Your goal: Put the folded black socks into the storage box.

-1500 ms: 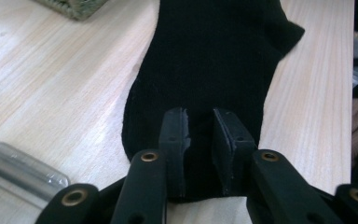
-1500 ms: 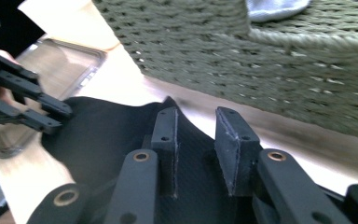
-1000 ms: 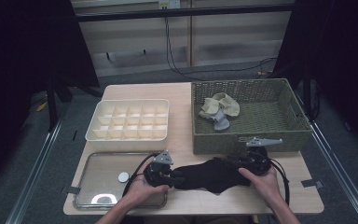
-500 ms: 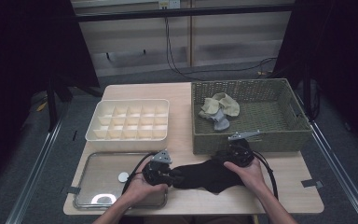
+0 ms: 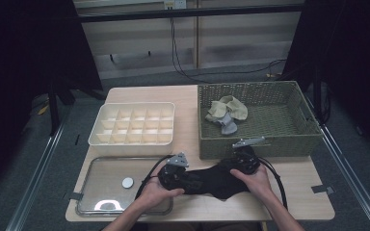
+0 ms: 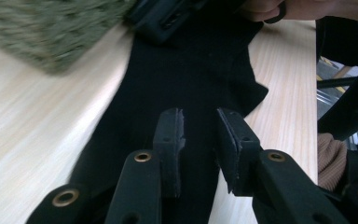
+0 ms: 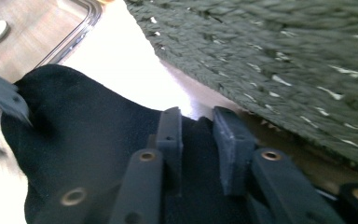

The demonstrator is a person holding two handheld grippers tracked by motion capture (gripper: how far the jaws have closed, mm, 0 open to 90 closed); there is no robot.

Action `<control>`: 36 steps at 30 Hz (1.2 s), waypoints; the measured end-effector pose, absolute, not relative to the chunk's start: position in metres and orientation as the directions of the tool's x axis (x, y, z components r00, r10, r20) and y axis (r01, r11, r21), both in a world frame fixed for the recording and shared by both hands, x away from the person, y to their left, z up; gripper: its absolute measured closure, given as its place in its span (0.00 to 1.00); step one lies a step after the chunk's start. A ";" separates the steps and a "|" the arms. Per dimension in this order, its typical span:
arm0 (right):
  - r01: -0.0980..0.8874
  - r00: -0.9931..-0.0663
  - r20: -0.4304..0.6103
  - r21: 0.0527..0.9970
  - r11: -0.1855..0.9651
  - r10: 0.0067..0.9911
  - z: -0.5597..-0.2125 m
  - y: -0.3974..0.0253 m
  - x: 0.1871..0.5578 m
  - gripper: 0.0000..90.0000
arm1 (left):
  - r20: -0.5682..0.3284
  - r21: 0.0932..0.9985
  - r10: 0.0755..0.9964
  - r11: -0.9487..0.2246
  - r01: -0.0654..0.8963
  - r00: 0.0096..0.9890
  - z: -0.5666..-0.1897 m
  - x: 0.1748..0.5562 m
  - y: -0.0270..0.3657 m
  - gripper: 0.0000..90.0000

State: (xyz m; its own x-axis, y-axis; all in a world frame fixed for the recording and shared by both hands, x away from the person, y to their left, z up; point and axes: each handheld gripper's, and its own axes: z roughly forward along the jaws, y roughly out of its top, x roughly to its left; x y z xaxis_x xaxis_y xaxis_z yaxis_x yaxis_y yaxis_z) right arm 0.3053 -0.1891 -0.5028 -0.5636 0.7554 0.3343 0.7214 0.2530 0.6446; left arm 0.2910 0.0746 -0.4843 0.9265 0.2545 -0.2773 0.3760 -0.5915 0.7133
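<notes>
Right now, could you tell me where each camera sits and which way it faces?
High view: above the table's near edge, looking forward and down; both forearms, left gripper and right gripper show.
Left gripper view: rides that gripper, looks along its jaws over the black sock.
Right gripper view: along its jaws toward the wicker basket.
All share the sock.

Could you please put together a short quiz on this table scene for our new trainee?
1. True or false: the black sock lies inside the wicker basket.
2. Which thing lies on the clear tray? A) a small white disc B) a pair of scissors C) a spoon
3. Fill in: the light socks lie in the ____.

Key: 1. False; it lies on the table in front of the basket, between the left claw and the right claw. 2. A, the white disc. 3. Wicker basket.
</notes>
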 end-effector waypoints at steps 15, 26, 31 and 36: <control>0.682 -0.601 0.396 0.706 0.188 0.694 -0.483 -0.196 0.296 0.98 | -0.266 0.679 0.260 -0.632 0.372 0.928 -0.491 0.285 0.066 0.81; 0.609 -0.634 0.379 0.782 0.134 0.674 -0.449 -0.201 0.292 0.98 | -0.297 0.721 0.196 -0.596 0.354 0.934 -0.479 0.283 0.050 0.82; 0.556 -0.648 0.367 0.827 0.085 0.668 -0.432 -0.207 0.292 0.98 | -0.313 0.718 0.218 -0.583 0.381 0.924 -0.481 0.287 0.049 0.83; 0.564 -0.645 0.347 0.818 0.117 0.680 -0.442 -0.204 0.286 0.98 | -0.315 0.691 0.239 -0.606 0.394 0.919 -0.488 0.290 0.044 0.83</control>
State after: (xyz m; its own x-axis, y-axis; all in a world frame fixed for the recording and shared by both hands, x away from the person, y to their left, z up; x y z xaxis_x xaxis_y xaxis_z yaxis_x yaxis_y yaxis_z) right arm 0.2862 -0.2042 -0.4425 -0.6455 0.6802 0.3474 0.5638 0.1175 0.8175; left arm 0.2899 0.0445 -0.4880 0.9187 0.2387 -0.3145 0.3940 -0.6059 0.6911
